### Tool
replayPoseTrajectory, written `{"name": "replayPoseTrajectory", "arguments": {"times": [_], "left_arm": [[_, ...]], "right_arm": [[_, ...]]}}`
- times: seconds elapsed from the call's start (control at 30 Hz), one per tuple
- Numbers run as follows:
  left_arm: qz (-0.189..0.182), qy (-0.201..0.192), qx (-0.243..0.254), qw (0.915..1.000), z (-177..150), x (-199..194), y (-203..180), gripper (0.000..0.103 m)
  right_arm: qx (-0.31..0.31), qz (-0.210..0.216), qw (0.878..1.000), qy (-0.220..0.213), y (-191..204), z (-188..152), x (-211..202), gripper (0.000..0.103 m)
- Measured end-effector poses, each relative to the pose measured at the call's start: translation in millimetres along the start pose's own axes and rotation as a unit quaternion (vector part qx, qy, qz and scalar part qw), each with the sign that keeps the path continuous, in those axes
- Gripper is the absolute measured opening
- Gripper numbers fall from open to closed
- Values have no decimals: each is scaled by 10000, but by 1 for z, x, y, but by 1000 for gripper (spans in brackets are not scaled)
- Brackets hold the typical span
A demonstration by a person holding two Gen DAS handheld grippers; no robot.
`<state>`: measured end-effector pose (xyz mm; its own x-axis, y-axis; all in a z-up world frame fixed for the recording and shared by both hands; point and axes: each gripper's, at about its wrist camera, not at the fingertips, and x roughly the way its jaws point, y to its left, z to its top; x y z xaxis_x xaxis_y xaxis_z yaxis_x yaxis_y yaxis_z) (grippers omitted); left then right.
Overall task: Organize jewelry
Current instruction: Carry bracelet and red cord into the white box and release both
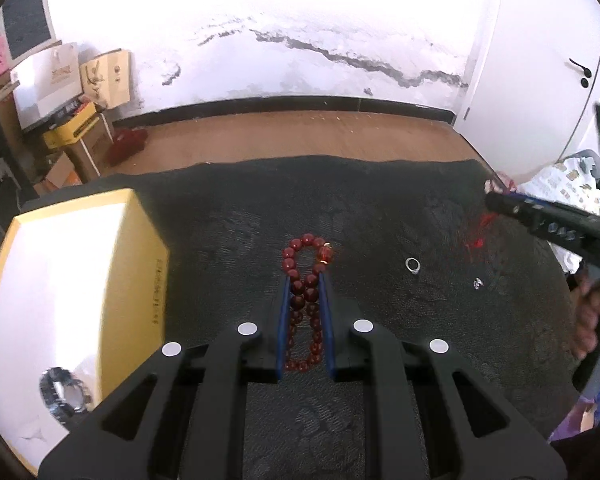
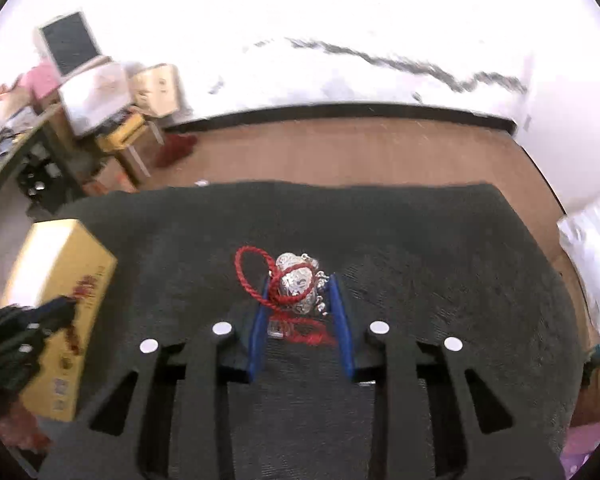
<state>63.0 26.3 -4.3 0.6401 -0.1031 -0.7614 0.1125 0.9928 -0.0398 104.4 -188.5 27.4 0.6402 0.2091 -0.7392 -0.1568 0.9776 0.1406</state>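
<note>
A glossy yellow box (image 1: 76,304) sits at the left of the dark, grainy table (image 1: 380,208), a metal bracelet (image 1: 62,394) on its lid. The left gripper (image 1: 305,280) pinches a loop of round dark-red beads (image 1: 306,300). Only this view shows a silver ring (image 1: 413,266) farther right. The right gripper (image 2: 300,286) clamps a crinkled silver pendant (image 2: 298,286) on twisted red cord (image 2: 252,270).

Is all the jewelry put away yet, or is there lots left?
Partly. A silver bracelet already lies in the yellow box. The left gripper has its jaws around the red bead bracelet, and the right gripper has the silver charm on a red cord between its jaws. Left on the black cloth: a small ring and a tiny sparkly piece.
</note>
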Motion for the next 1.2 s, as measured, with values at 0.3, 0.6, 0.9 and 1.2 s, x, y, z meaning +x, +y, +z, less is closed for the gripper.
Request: {"name": "replayPoseTrajectory", "arguments": {"times": [0.3, 0.6, 0.9, 1.2], "left_arm": [[385, -184, -451, 9981, -12, -52, 77, 14], [1158, 304, -1469, 9819, -59, -55, 217, 14], [1113, 958, -1913, 9705, -101, -25, 273, 14], [1045, 827, -1846, 9737, -100, -30, 268, 14]], "right_arm": [[-749, 948, 9926, -100, 129, 0, -24, 30], [-1409, 1564, 9776, 26, 254, -4, -11, 30], [-1682, 1846, 9683, 78, 327, -10, 5, 30], [-1631, 1827, 9695, 120, 325, -13, 13, 30]]}}
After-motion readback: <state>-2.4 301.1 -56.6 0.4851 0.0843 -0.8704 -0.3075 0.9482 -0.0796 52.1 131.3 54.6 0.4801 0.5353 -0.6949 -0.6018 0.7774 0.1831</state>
